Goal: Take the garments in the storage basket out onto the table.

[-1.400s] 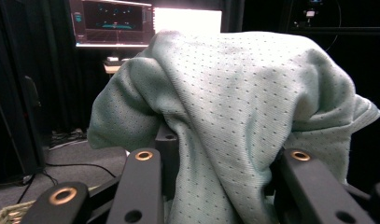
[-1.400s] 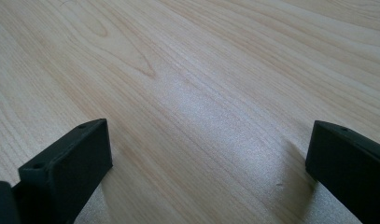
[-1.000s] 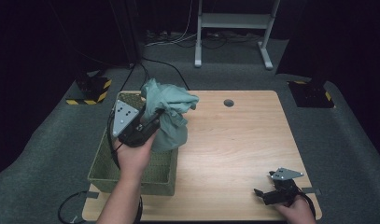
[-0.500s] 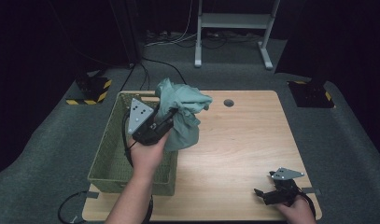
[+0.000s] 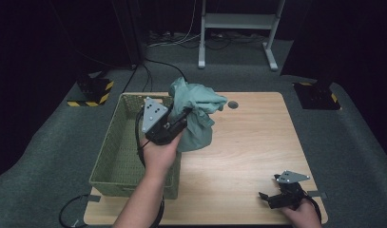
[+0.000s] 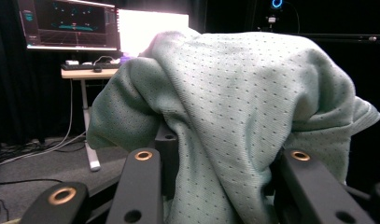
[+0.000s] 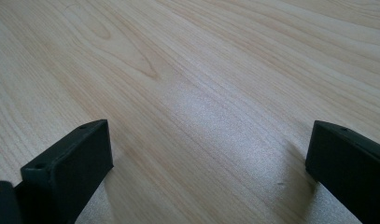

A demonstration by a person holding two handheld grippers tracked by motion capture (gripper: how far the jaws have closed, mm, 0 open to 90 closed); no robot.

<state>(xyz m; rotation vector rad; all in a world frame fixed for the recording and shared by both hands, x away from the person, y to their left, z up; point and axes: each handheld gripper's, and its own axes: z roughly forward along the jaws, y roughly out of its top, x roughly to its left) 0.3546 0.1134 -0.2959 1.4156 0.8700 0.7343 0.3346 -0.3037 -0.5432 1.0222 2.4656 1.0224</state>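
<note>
A pale green dotted cloth (image 5: 196, 116) hangs bunched in the air above the table, just right of the green wicker basket (image 5: 116, 156). My left gripper (image 5: 181, 118) is shut on it and lifted over the basket's right wall. In the left gripper view the cloth (image 6: 234, 112) drapes over both black jaws and hides their tips. My right gripper (image 5: 267, 198) rests low at the table's front right corner, open, with bare wood (image 7: 201, 107) between its jaws.
The wooden table (image 5: 248, 142) has a round cable hole (image 5: 233, 104) near its far edge. A white desk frame (image 5: 238, 28) stands on the carpet behind. Yellow-black striped bases (image 5: 93, 92) sit on the floor at left and right.
My left gripper has carried the cloth up and rightward, from over the basket's far corner toward the table's middle. The right gripper has stayed put.
</note>
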